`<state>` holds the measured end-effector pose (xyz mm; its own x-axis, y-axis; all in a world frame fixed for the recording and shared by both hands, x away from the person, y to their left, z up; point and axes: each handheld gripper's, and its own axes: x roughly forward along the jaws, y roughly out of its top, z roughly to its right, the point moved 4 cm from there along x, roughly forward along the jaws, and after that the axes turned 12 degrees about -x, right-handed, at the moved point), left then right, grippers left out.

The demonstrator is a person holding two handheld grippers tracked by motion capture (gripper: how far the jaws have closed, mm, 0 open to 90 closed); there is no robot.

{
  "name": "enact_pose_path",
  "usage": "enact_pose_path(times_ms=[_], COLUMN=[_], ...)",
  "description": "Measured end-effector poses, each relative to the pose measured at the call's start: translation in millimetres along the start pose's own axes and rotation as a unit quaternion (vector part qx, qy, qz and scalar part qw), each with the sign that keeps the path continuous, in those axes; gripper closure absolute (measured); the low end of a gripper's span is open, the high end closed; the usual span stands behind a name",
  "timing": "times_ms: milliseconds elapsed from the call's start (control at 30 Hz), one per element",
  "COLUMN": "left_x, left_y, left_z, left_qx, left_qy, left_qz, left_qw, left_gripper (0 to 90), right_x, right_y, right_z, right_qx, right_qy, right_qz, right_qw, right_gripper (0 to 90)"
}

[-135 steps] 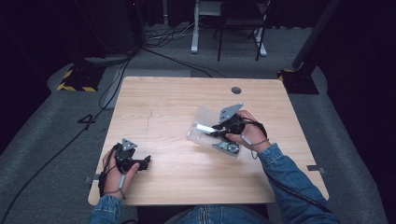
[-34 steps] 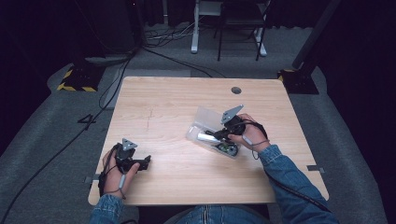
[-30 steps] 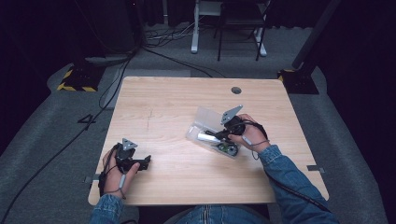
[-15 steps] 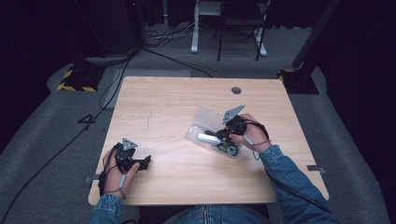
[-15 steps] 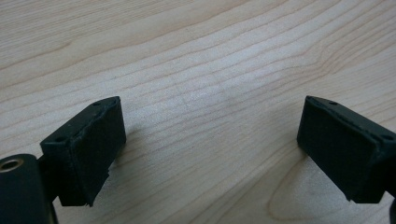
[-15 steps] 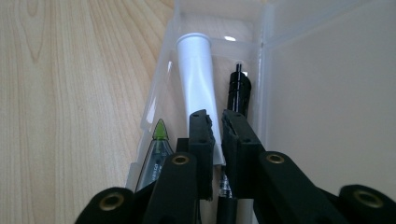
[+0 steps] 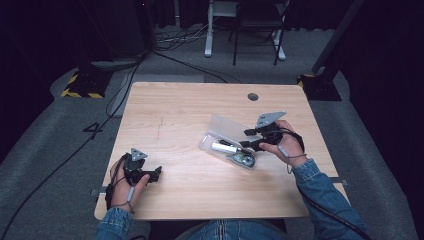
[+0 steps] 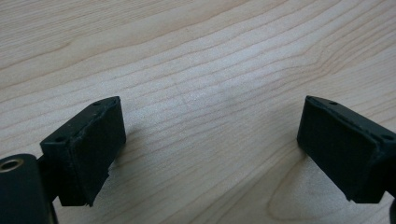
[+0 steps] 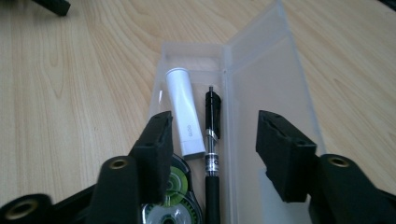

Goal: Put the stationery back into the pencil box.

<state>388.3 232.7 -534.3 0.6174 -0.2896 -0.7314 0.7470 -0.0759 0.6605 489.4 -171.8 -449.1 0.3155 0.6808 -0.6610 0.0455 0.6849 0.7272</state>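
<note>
A clear plastic pencil case (image 7: 226, 137) (image 9: 261, 88) lies open on the wooden table (image 7: 190, 110), its lid tipped back. Inside it lie a white tube (image 9: 185, 112) (image 7: 222, 147), a black pen (image 9: 212, 140) and a round green-and-grey tape dispenser (image 9: 173, 198) (image 7: 243, 159). My right gripper (image 7: 249, 140) (image 9: 212, 154) hovers open over the case's near end, its jaws either side of the pen, nothing between them touching. My left gripper (image 7: 152, 174) (image 8: 210, 149) rests open on bare wood at the table's front left.
A round cable hole (image 7: 253, 96) sits near the table's far edge. Beyond the table are desk legs (image 7: 209, 30), cables on the grey floor and a yellow-striped base (image 7: 80, 85) at the far left.
The right gripper has let the pen down into the case and opened; earlier it held over the case a little nearer its middle. The left gripper has stayed put.
</note>
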Motion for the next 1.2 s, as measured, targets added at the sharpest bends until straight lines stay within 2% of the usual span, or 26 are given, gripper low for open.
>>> enact_pose_path(times_ms=[233, 667, 1000, 1200], left_x=[0.0, -0.8, -0.8, 0.3], left_y=[0.1, -0.8, -0.7, 0.1], left_z=[-0.1, -0.8, -0.8, -0.2], left_qx=[0.001, 0.003, 0.004, 0.002], left_qy=[0.000, -0.004, -0.004, -0.002], left_qz=[0.000, -0.002, -0.002, -0.001], left_qw=[1.0000, 1.0000, 1.0000, 1.0000], left_gripper=[8.1, 8.0, 8.0, 6.9], right_x=[-29.1, -68.6, -82.7, -84.0], right_y=[-17.0, -56.3, -88.0, -106.3], right_z=[2.8, -3.7, -15.2, -20.7], right_qx=[0.032, 0.078, 0.106, 0.116], right_qy=[-0.035, -0.080, -0.102, -0.110], right_qz=[0.012, 0.004, -0.007, -0.019], right_qw=[0.9988, 0.9937, 0.9891, 0.9869], right_gripper=[41.1, 36.5, 33.9, 32.2])
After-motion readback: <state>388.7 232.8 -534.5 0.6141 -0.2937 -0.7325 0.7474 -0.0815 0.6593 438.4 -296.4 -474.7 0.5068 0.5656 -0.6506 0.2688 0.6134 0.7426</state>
